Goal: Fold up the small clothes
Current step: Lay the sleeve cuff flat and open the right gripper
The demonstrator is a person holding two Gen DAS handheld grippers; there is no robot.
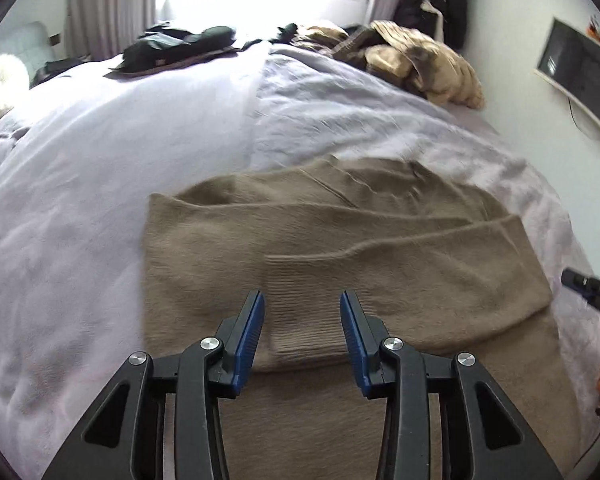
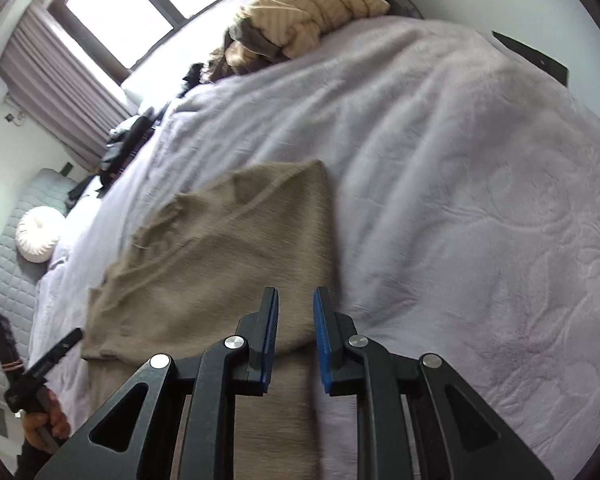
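**Taupe sweater on bed, both grippers open above it**

The wide bed covered in a pale lavender plush blanket (image 1: pixel 100 152) fills both views. Its embossed surface (image 2: pixel 480 200) lies bare to the right of the garment and toward the window.

The taupe fuzzy knit sweater (image 1: pixel 340 232) lies flat on the near part of the bed, folded over itself, with a ribbed band (image 1: pixel 300 320) facing the left gripper. Its right edge runs straight (image 2: pixel 328 220); the left side is creased.

A heap of tan and brown clothing (image 1: pixel 420 60) sits at the far right corner. Dark garments (image 1: pixel 180 44) lie near the window, well apart from the sweater.

The left gripper (image 1: pixel 302 300) hovers over the ribbed band, jaws wide apart, holding nothing. The right gripper (image 2: pixel 296 300) sits over the sweater's right edge, jaws moderately apart, holding nothing.
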